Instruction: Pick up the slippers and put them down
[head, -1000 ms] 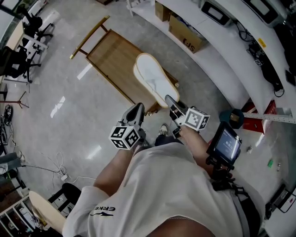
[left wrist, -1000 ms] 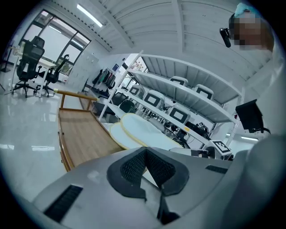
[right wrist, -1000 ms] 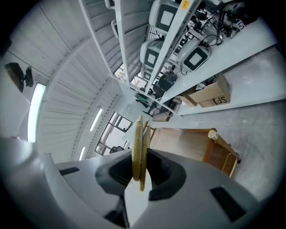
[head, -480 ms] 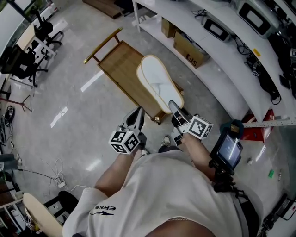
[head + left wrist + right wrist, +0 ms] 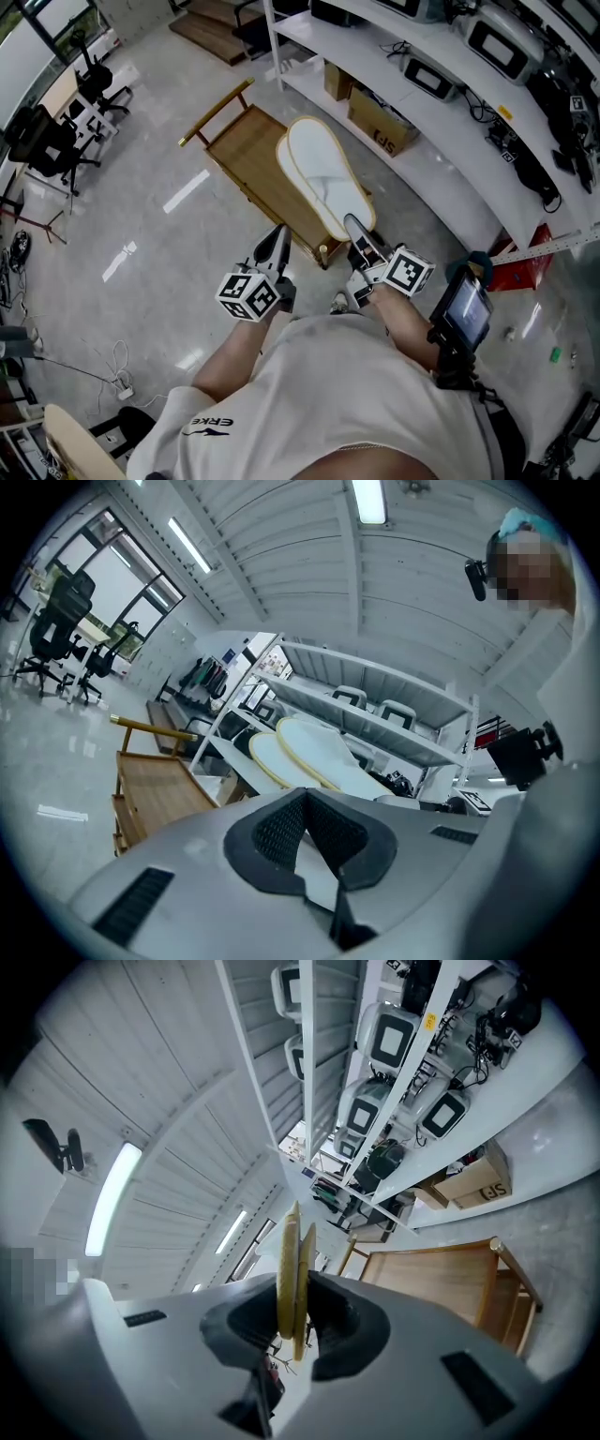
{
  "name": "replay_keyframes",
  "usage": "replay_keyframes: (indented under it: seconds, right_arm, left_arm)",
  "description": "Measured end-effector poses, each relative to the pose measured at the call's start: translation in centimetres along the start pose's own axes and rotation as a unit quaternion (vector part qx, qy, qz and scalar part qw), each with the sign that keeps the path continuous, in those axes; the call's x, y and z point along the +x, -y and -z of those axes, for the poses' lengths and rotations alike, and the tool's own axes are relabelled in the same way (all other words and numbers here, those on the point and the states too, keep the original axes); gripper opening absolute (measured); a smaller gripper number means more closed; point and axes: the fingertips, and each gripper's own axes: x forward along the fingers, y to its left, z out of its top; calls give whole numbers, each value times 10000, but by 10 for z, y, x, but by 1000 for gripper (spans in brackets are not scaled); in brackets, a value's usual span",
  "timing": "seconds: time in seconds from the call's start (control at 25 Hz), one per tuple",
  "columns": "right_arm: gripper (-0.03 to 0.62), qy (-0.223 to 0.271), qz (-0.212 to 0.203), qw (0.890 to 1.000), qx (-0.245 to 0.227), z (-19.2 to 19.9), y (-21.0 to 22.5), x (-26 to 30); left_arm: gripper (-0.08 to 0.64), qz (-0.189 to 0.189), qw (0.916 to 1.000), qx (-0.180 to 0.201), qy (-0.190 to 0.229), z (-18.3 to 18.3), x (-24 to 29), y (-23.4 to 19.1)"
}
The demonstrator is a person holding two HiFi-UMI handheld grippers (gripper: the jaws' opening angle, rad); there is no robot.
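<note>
Head view: right tool (image 5: 357, 230) is clenched on the near end of the paired white slippers (image 5: 323, 173), which jut out ahead of it in the air. Left tool (image 5: 274, 242) is closed and empty. Pick-up looks done; setting down remains.

Bright, even light falls from ceiling strips (image 5: 370, 499) and windows (image 5: 122, 569). The glossy floor (image 5: 141, 220) throws back white streaks. Both gripper views bulge, dark at the corners, and the slippers (image 5: 289, 1279) close to the lens look soft. Shadows are faint.
</note>
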Motion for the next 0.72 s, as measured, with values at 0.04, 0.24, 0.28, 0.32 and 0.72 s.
replay_keyframes:
  seconds: [0.04,0.24,0.28,0.32,0.72]
  right_arm:
    - [64,24,-31,10000,11,-1,-2,-1]
    - [64,77,-133,9999,-12,-2,-14,-5]
    - [64,98,-133,9999,-29,-3,-16,-6]
    - [64,107,-129,9999,-19,-2,-17,-7]
    - [64,165,-126,9998,37,3,-18,-17]
  left_arm:
    - [3,38,10000,8,20,-2,1,3]
    - [3,85,9999,8,86,-8,0,8]
    - [3,86,9999,8,87,-8,-1,8]
    - [3,80,9999,10,86,-9,-2,8]
    - [3,46,10000,23,69,-10,-11,11]
